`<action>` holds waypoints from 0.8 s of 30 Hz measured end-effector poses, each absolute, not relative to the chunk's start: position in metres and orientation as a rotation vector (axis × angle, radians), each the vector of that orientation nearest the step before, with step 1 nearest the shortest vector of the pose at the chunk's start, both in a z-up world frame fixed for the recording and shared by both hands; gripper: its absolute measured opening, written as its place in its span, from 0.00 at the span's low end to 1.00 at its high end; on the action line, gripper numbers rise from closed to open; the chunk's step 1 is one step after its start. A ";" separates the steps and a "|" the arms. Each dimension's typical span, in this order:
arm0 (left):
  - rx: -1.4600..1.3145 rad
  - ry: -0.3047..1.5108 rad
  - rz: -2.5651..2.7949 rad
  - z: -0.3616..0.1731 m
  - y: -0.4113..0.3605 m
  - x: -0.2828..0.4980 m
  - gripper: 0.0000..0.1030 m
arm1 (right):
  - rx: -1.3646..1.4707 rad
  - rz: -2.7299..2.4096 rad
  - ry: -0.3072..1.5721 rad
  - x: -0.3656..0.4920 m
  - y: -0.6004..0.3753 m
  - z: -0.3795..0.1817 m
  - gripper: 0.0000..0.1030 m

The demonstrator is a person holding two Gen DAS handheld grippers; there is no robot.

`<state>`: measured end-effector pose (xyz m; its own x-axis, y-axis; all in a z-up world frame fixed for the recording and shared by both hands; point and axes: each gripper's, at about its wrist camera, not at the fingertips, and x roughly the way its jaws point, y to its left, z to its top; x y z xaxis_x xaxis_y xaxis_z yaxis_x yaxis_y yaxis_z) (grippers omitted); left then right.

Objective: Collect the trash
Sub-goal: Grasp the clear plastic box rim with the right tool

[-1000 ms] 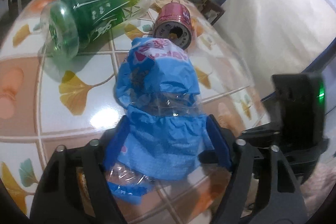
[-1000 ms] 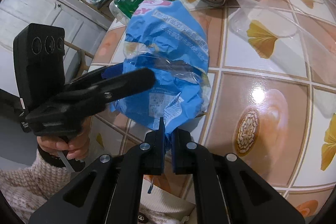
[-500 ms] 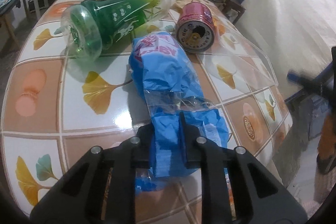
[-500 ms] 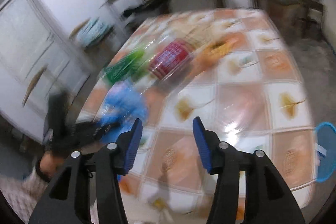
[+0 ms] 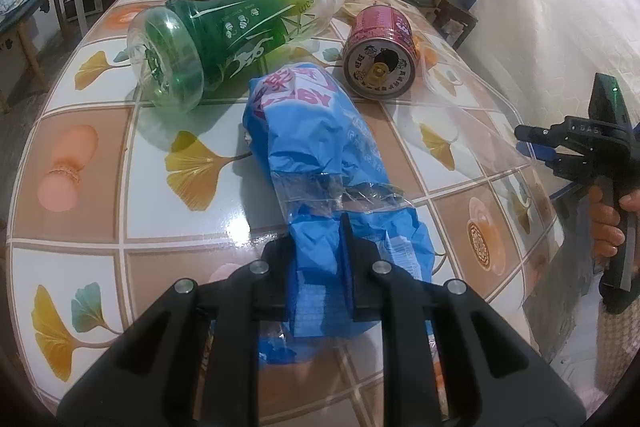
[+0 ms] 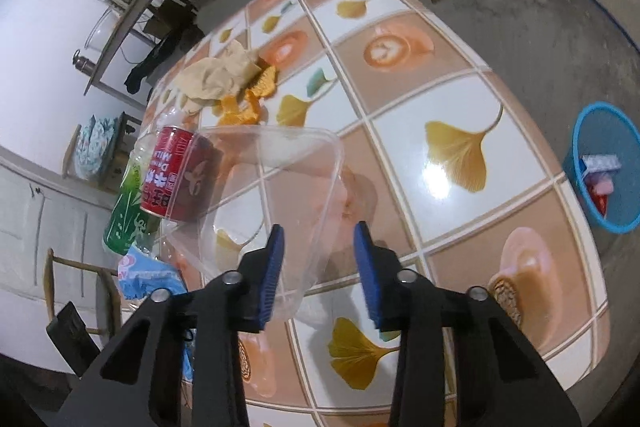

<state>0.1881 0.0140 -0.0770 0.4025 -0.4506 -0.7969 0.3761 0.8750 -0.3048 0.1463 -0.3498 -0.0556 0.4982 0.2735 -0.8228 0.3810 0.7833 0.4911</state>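
Ginkgo-leaf tiles cover the tabletop (image 5: 100, 163), where the left gripper (image 5: 320, 247) has its jaws clamped on a crumpled blue plastic wrapper (image 5: 316, 147) near the near edge. Beside the wrapper, the right gripper (image 6: 318, 267), jaws apart and just been closing, straddles a clear plastic container's (image 6: 280, 163) rim without pressing it.

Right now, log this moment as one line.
left tool: shut on blue wrapper | right tool: open over clear container | bin: on floor
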 end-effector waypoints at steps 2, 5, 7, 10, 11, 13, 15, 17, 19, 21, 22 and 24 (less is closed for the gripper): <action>-0.083 1.033 -0.522 -0.077 0.014 0.188 0.15 | 0.729 -0.071 1.080 0.148 -0.349 -0.060 0.22; -0.086 1.036 -0.520 -0.077 0.014 0.188 0.15 | 0.766 -0.062 1.079 0.152 -0.346 -0.064 0.16; -0.088 1.036 -0.519 -0.077 0.014 0.188 0.15 | 0.778 -0.062 1.072 0.152 -0.347 -0.064 0.11; -0.091 1.038 -0.517 -0.077 0.014 0.189 0.15 | 0.786 -0.072 1.065 0.152 -0.347 -0.063 0.09; -0.092 1.039 -0.516 -0.077 0.015 0.188 0.15 | 0.792 -0.074 1.064 0.152 -0.348 -0.063 0.08; -0.094 1.040 -0.514 -0.077 0.015 0.188 0.15 | 0.801 -0.074 1.061 0.151 -0.348 -0.063 0.07; -0.099 1.042 -0.513 -0.077 0.015 0.188 0.15 | 0.801 -0.077 1.057 0.150 -0.348 -0.062 0.06; -0.104 1.044 -0.512 -0.077 0.016 0.188 0.15 | 0.802 -0.080 1.050 0.149 -0.349 -0.060 0.06; -0.108 1.045 -0.511 -0.077 0.017 0.188 0.15 | 0.805 -0.080 1.043 0.148 -0.351 -0.059 0.05; -0.111 1.044 -0.509 -0.077 0.017 0.188 0.15 | 0.805 -0.083 1.033 0.146 -0.353 -0.056 0.04; -0.112 1.042 -0.509 -0.076 0.017 0.188 0.15 | 0.806 -0.083 1.029 0.145 -0.354 -0.056 0.04; -0.114 1.036 -0.507 -0.074 0.018 0.187 0.15 | 0.808 -0.085 1.017 0.143 -0.357 -0.052 0.04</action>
<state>0.1871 0.0178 -0.0741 0.4062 -0.4537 -0.7932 0.3482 0.8794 -0.3247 0.1429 -0.3566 -0.0525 0.5484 0.2933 -0.7831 0.4189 0.7141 0.5609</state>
